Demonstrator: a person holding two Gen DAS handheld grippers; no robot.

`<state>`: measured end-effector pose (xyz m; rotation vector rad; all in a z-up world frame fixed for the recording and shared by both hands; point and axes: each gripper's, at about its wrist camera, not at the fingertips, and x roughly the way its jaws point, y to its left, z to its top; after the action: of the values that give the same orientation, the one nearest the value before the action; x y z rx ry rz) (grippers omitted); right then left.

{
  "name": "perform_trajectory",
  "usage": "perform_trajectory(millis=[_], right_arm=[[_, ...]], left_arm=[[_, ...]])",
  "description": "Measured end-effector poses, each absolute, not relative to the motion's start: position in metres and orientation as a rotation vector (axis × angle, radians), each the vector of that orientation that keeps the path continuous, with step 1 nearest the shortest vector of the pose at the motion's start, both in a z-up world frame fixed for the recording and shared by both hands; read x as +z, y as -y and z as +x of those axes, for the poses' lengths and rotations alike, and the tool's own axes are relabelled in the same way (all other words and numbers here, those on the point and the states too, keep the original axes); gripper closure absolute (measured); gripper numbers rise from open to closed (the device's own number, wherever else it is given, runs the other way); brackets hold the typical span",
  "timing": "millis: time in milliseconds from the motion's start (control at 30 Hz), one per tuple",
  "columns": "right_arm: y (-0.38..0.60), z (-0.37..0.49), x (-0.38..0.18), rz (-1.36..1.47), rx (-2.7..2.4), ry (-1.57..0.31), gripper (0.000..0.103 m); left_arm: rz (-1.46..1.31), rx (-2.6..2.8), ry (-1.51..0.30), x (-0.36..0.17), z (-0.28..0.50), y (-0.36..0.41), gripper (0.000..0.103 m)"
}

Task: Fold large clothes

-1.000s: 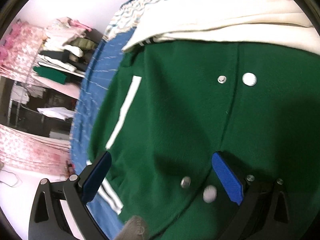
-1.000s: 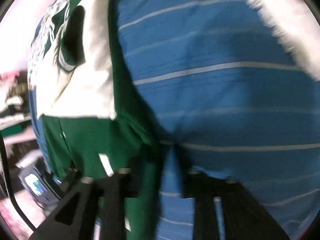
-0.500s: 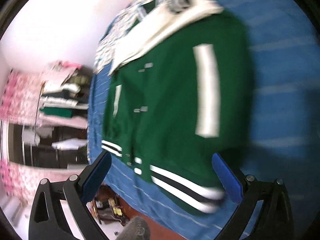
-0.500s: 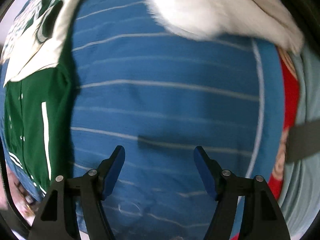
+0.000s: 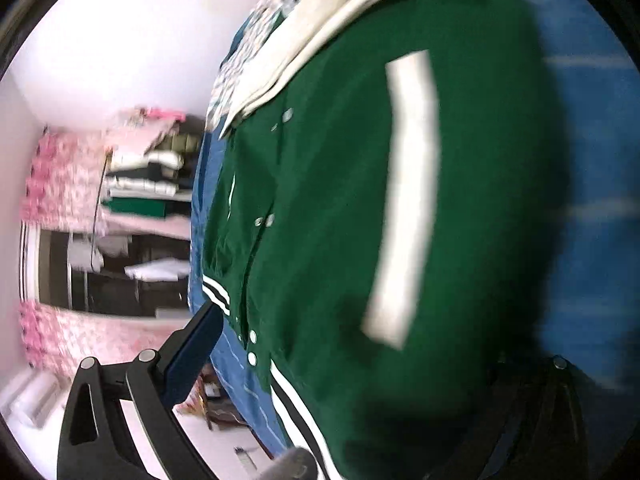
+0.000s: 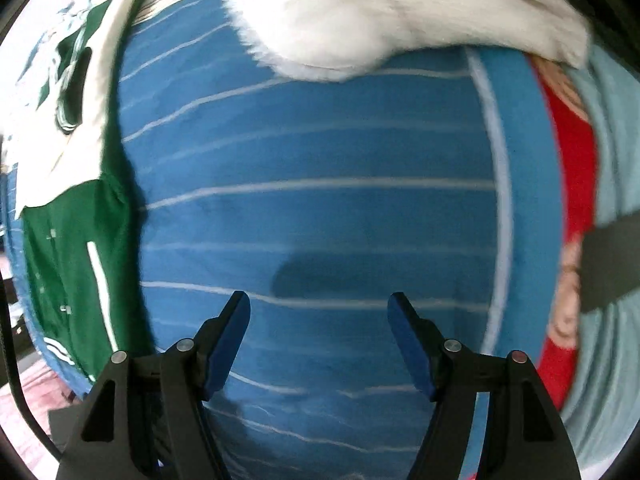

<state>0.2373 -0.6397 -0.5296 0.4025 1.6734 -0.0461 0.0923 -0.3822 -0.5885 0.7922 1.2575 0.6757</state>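
Note:
A green varsity jacket [image 5: 340, 220] with cream sleeves, white pocket stripes and striped hem lies flat on a blue striped bed cover [image 6: 320, 208]. It also shows at the left edge of the right wrist view [image 6: 72, 248]. My left gripper [image 5: 352, 368] is open, low over the jacket's hem; its left finger [image 5: 192, 352] shows, its right one is dark and blurred. My right gripper [image 6: 318, 340] is open and empty over bare blue cover, to the right of the jacket.
A white fluffy garment [image 6: 380, 12] lies at the far side of the bed. A red and pale blue fabric [image 6: 576, 184] lies on the right. Shelves of folded clothes [image 5: 148, 184] and pink curtains [image 5: 60, 184] stand beyond the bed's left edge.
My right gripper let go of the jacket, opened and moved right over the bare cover. My left gripper pulled back from the jacket's middle toward its hem and then came closer.

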Motion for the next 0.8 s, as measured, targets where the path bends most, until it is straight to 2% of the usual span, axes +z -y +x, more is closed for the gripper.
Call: perform_trajectory(millis=[100, 167, 200, 233, 267, 300, 333, 600, 700, 767, 800], right_arm=[[0.627, 0.265, -0.541, 0.464, 0.08, -1.642, 0.03], [0.612, 0.289, -0.548, 0.525, 0.203, -1.603, 0.027], [0.606, 0.3, -0.549, 0.557, 0.264, -1.581, 0.022], [0.599, 0.314, -0.552, 0.597, 0.323, -1.551, 0.021], [0.596, 0.325, -0.553, 0.626, 0.359, -1.531, 0.021], [0.588, 0.338, -0.557, 0.671, 0.41, -1.505, 0.021], [0.584, 0.351, -0.559, 0.709, 0.444, -1.489, 0.021], [0.552, 0.433, -0.576, 1.014, 0.638, -1.422, 0.021], [0.526, 0.46, -0.589, 1.008, 0.654, -1.485, 0.021], [0.515, 0.468, -0.595, 0.999, 0.607, -1.518, 0.035], [0.514, 0.469, -0.595, 0.99, 0.58, -1.53, 0.049]], left_arm=[[0.707, 0.696, -1.255, -0.576, 0.102, 0.354, 0.0], [0.685, 0.691, -1.226, -0.566, 0.102, 0.346, 0.01], [0.661, 0.676, -1.216, -0.56, 0.101, 0.343, 0.027], [0.633, 0.659, -1.209, -0.555, 0.101, 0.341, 0.049], [0.612, 0.646, -1.204, -0.551, 0.099, 0.341, 0.059], [0.587, 0.624, -1.202, -0.546, 0.1, 0.341, 0.075], [0.574, 0.614, -1.203, -0.544, 0.1, 0.343, 0.084], [0.498, 0.578, -1.238, -0.533, 0.111, 0.332, 0.087], [0.452, 0.567, -1.244, -0.527, 0.114, 0.326, 0.087], [0.407, 0.561, -1.248, -0.521, 0.116, 0.317, 0.087], [0.386, 0.556, -1.249, -0.517, 0.117, 0.312, 0.087]])
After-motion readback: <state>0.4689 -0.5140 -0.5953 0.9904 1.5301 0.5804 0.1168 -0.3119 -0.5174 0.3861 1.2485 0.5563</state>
